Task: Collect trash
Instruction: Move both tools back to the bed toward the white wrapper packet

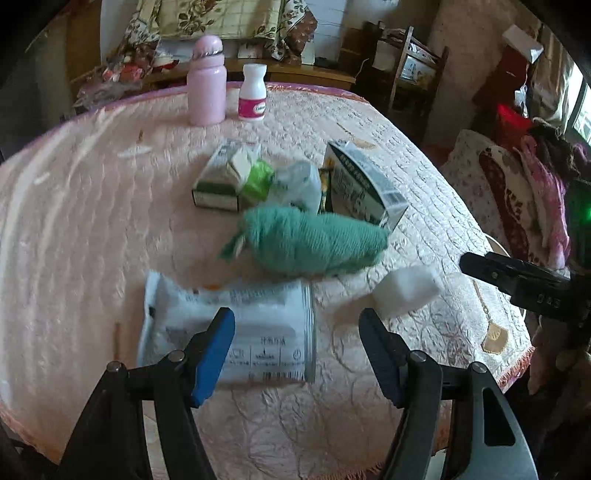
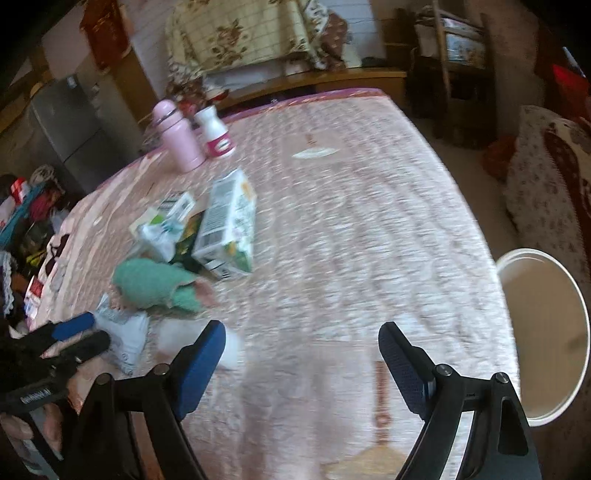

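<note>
Left tool [image 1: 297,328]: jaws apart, empty, above white wrapper [image 1: 236,332] on table [image 1: 74,206]. Right tool [image 2: 301,345]: jaws apart, empty; white bin [image 2: 576,295] beside table edge. Risk: green yarn [image 1: 314,240] adjacent, possible mistaken pickup; thin wrapper may slip pads.

Table [image 1: 92,177] with pink quilted cloth, purple-trimmed far edge, fills the near ground. Far side: low wooden bench [image 1: 303,75] piled with a floral cream quilt [image 2: 240,33] against a pale wall [image 2: 122,88]. Far right: dark wooden shelf rack [image 1: 413,62]. Right: sofa [image 2: 546,177] under a floral cover. Far left in the right wrist view: grey fridge [image 2: 74,129], with heaped clothes [image 2: 26,214] nearer on the left. Daylight enters from a window [image 1: 581,110] at the right edge. Pale floor [image 2: 465,162] beyond the table.
</note>
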A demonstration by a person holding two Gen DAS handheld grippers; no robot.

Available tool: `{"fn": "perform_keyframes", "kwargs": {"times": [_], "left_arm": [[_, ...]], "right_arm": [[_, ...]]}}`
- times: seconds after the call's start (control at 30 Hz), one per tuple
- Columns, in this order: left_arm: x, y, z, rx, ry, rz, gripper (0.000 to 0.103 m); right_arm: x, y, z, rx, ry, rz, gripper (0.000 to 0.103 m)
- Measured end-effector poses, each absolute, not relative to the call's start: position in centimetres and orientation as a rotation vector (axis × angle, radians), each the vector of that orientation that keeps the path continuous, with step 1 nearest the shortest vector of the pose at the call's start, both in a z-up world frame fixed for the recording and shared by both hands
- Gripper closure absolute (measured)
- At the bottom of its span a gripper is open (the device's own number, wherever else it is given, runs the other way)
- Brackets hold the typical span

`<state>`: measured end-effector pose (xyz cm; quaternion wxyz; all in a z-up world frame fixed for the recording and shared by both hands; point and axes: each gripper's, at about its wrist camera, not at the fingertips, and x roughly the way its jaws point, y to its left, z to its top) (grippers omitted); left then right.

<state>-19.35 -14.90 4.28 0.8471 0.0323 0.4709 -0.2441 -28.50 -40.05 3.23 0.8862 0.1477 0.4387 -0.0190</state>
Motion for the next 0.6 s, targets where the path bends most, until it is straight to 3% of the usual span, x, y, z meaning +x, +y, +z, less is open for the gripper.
{"fn": "perform_keyframes", "kwargs": {"times": [0.33,0.6], "left_arm": [[-20.5,-9.6,3.3,0.034,1.035,-0.468,0.033],[-16.5,-7.5,2.2,0.101,1.034,-0.331,0.033]], "right_arm": [[-27.1,-37.4,2.5,0.252,0.954,0.002,0.015],[-25.7,-38.1,2.0,0.277,0.955,-0.014,0.015]]}}
